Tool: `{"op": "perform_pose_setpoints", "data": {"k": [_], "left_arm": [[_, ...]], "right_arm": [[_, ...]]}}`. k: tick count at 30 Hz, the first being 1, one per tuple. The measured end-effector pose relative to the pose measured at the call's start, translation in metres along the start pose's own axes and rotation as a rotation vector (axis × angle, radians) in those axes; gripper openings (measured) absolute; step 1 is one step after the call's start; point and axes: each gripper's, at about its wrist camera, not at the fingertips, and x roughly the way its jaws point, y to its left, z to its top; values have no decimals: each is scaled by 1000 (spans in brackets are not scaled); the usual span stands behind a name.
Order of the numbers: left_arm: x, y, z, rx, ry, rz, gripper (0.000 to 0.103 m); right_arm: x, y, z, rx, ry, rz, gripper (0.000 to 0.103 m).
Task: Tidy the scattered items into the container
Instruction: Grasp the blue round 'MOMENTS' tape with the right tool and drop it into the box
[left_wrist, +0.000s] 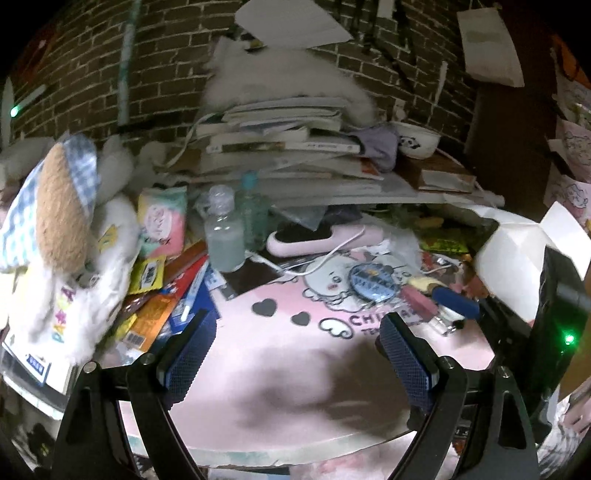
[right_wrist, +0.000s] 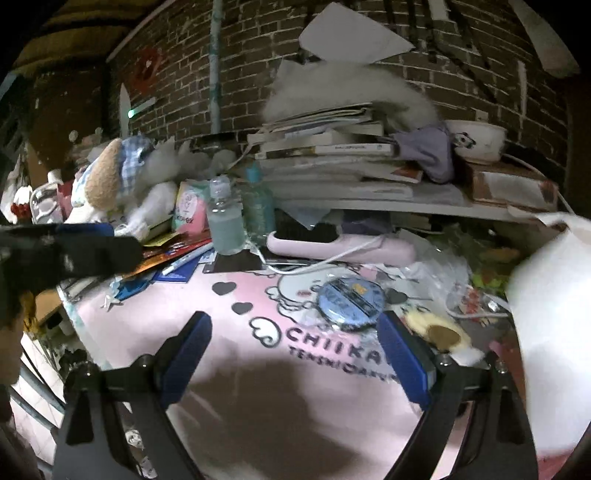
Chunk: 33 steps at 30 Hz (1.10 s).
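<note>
Both grippers hover open and empty over a pink cartoon mat. My left gripper points at the mat's bare middle. My right gripper stands just short of a round blue badge, which also shows in the left wrist view. A white open box stands at the right edge. Scattered items lie around: a blue stapler, a pink eraser, a yellow plush piece, a pen and snack packets.
Two clear bottles and a pink device with a white cable sit at the back. A book stack on a shelf looms behind. Plush toys crowd the left. The left gripper's body shows at the left.
</note>
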Motion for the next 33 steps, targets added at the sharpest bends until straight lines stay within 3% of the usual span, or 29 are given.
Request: {"op": "perform_pose_setpoints", "data": {"k": [5,11,15,23,33], "left_arm": [[-1,14,-6,-28,1,13,89],[-1,17,-9,-34,-1,9,89],[0,17,-11,-36,1,-3,89],[7,12,-13,-20,23,-11,89],[11,6,-11,-3,33,-7,89]], "right_arm": [[19,24,8,-79,29,-54,90],[47,-2,33,-45,86,-154,90],[76,-29,36,-4,199,-140,90],[110,-42,32,-9,297,-100,89],[122,-49,30,2,343,-63,69]]}}
